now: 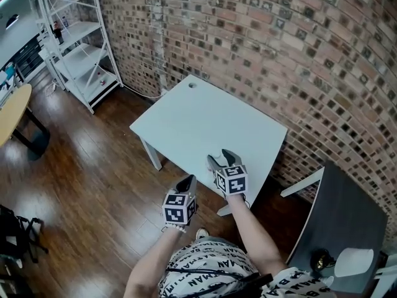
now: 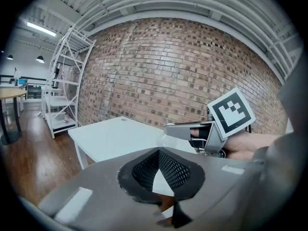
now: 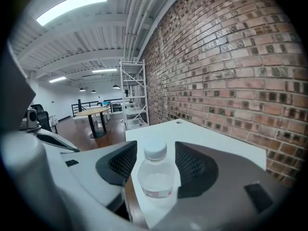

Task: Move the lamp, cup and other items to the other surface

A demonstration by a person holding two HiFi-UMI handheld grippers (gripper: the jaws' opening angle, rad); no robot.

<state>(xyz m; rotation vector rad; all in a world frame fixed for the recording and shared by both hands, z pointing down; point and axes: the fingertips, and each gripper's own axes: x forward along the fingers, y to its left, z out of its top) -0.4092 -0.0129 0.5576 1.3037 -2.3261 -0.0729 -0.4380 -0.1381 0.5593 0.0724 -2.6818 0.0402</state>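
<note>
Bottle (image 3: 155, 177) over table (image 1: 205, 117); rack (image 1: 77, 48) L, wall (image 1: 279, 42) behind.

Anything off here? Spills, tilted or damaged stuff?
Nothing stands out. The water bottle stands upright and capped in the right claw, and there is no spill or damage on the white table.

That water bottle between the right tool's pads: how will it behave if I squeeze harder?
The bottle looks like thin clear plastic, so it would probably dent under a hard squeeze. It is small, so likely light. Its smooth round sides might slip or roll.
</note>
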